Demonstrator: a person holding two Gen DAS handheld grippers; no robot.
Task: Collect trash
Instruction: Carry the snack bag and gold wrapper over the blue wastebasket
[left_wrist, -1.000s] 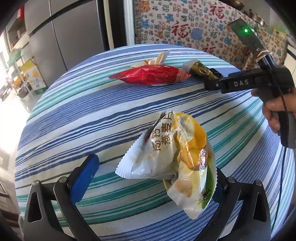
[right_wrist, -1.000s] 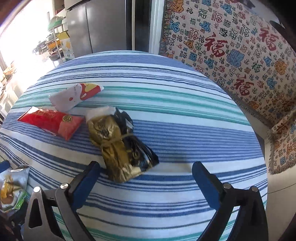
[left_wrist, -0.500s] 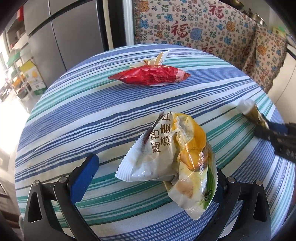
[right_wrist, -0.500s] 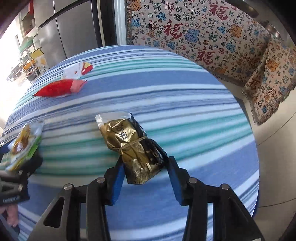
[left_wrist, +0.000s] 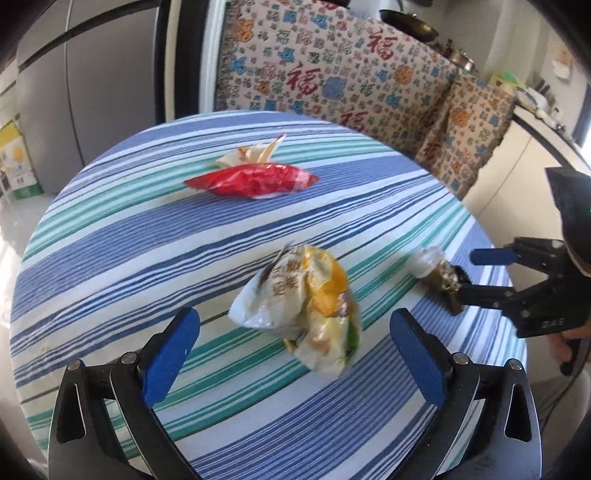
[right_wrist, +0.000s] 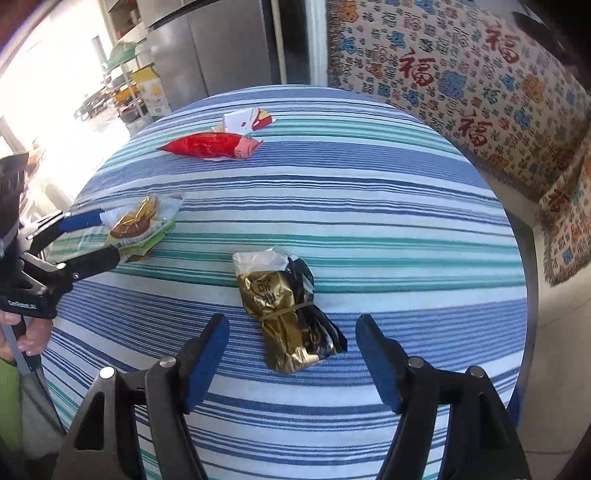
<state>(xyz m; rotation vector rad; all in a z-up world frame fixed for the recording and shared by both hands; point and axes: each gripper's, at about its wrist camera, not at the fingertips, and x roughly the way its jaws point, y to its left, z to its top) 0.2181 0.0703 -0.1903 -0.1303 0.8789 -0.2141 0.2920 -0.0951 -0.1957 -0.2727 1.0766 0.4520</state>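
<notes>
The gold wrapper is framed lengthwise, untouched, between the just-reopened right gripper, while the left gripper is spread around the yellow packet

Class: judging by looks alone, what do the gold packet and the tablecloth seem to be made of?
Gold packet: probably metallised plastic film, glossy; it creases sharply and glints, with a band cinched round its middle. Tablecloth: likely woven fabric, matte; its stripes show no shine.
</notes>
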